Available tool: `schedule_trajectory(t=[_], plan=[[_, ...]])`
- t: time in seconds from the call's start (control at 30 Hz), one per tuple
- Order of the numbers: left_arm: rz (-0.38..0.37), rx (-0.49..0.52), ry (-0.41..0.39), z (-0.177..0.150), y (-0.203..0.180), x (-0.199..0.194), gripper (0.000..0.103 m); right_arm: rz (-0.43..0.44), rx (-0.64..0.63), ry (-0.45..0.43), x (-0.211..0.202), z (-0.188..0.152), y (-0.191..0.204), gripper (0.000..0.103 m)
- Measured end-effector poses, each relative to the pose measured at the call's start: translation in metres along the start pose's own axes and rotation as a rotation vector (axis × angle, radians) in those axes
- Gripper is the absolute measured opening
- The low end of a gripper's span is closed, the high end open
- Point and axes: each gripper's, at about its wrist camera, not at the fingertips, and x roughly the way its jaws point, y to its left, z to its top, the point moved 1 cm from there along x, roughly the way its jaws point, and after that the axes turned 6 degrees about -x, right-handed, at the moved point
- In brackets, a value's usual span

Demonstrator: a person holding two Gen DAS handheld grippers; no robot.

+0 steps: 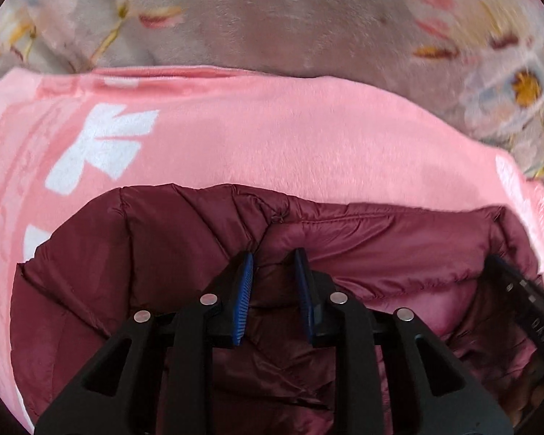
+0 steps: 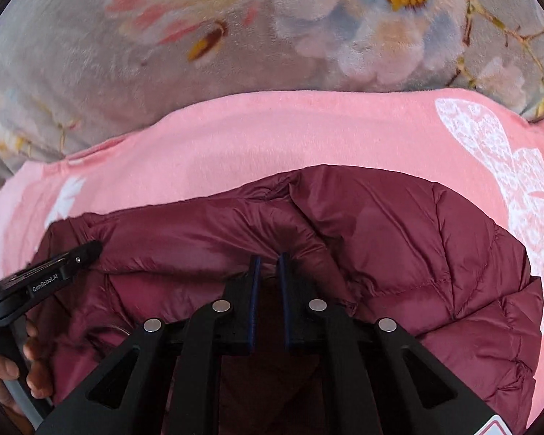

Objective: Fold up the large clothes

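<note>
The maroon puffer jacket [image 1: 185, 253] runs off the bottom edge, and the floral blanket [image 1: 507, 54] beyond is motion-blurred.

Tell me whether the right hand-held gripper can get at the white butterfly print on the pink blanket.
Probably yes. The butterfly print lies uncovered to the right of the maroon puffer jacket, but the right hand-held gripper looks closed on a jacket fold and would have to release it first.

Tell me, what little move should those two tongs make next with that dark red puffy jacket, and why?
Probably carry the pinched edge forward together and lay it down flat. Both the left tongs and right tongs appear nearly closed on a bunched fold of the jacket, which sits on the pink blanket. The fabric between them looks rumpled, so an even pull may smooth it.
</note>
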Motion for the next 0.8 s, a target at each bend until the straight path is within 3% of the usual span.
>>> schedule_trajectory(t=[0.2, 0.37, 0.8], plan=[[0.01, 0.028, -0.075, -0.0113, -0.001, 0.0008, 0.024, -0.022, -0.024, -0.041, 0.0045, -0.0078, 0.0027, 0.006], [0.001, 0.02, -0.087, -0.0103, 0.0044, 0.0006, 0.024, 0.003, -0.004, -0.044, 0.0053, -0.0086, -0.0017, 0.006], [0.066, 0.051, -0.101, -0.0122, -0.0037, 0.0, 0.03, 0.009, 0.006, -0.044, 0.0059, -0.0075, -0.0001, 0.006]])
